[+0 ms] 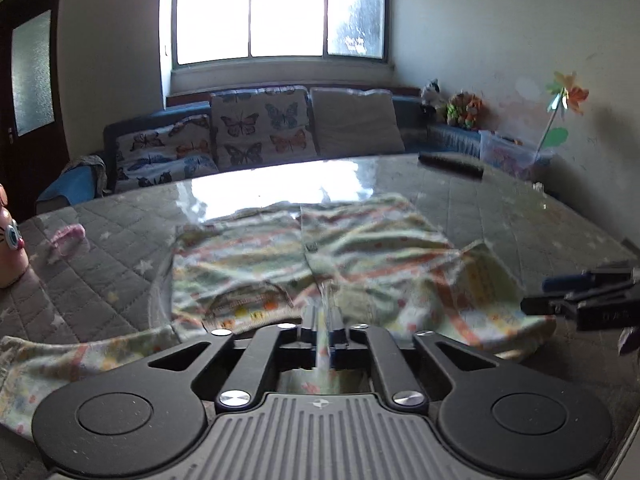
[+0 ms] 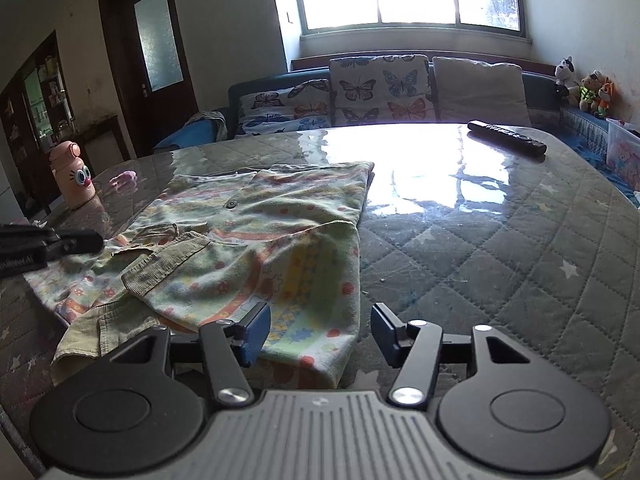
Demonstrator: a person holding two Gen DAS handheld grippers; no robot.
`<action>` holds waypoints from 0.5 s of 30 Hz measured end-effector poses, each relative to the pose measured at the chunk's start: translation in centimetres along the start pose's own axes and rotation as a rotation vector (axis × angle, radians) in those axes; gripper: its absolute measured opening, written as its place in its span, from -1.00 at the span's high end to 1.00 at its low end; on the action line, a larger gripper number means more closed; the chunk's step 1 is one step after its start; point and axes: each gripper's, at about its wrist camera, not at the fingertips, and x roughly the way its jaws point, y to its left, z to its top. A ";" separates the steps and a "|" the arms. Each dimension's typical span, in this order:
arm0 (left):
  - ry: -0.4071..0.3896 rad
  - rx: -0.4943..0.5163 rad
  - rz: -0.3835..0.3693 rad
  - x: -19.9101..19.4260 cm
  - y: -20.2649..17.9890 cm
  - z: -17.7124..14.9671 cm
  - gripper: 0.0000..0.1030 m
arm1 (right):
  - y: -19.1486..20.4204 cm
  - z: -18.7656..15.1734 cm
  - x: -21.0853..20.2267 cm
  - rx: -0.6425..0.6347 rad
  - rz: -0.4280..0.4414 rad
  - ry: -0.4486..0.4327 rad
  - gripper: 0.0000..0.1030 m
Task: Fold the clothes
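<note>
A small pale green shirt [image 1: 320,256] with orange stripes and coloured prints lies spread on the table; it also shows in the right wrist view [image 2: 256,240], partly folded, with a ribbed cuff turned up. My left gripper [image 1: 324,332] is shut on a thin edge of the shirt at its near side. My right gripper [image 2: 318,332] is open, its blue-padded fingers [image 2: 256,330] just above the shirt's near right corner. The right gripper also shows in the left wrist view [image 1: 536,296], and the left gripper's side shows in the right wrist view [image 2: 80,240].
The table [image 2: 500,248] has a grey quilted cover under a glossy sheet. A black remote [image 2: 506,137] lies at the far right. A pink bottle with a face [image 2: 74,176] and a small pink item [image 2: 125,179] stand at the left. A sofa with butterfly cushions [image 2: 380,88] is behind.
</note>
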 end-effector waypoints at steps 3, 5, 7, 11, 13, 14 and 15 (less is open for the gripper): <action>0.033 0.012 -0.004 1.0 -0.3 -0.6 0.00 | 0.1 -0.1 0.0 -0.005 -0.001 0.001 -0.17; 0.055 0.020 -0.007 1.6 -0.5 -1.0 0.00 | 0.0 -0.1 0.0 -0.004 -0.003 0.001 -0.17; 0.076 0.019 -0.015 2.3 -0.6 -1.3 0.01 | -0.1 -0.2 0.0 -0.001 -0.005 0.003 -0.18; 0.078 0.012 -0.030 2.6 -0.7 -1.5 0.51 | -0.1 -0.3 0.1 0.001 -0.008 0.006 -0.19; 0.079 0.009 -0.037 2.7 -0.7 -1.6 0.83 | 0.0 -0.3 0.1 0.001 -0.007 0.006 -0.19; 0.078 0.007 -0.040 2.7 -0.7 -1.6 0.90 | 0.0 -0.3 0.0 0.000 -0.007 0.005 -0.19; 0.066 -0.007 -0.040 2.3 -0.5 -1.4 0.91 | 0.0 -0.3 0.0 0.000 -0.007 0.003 -0.19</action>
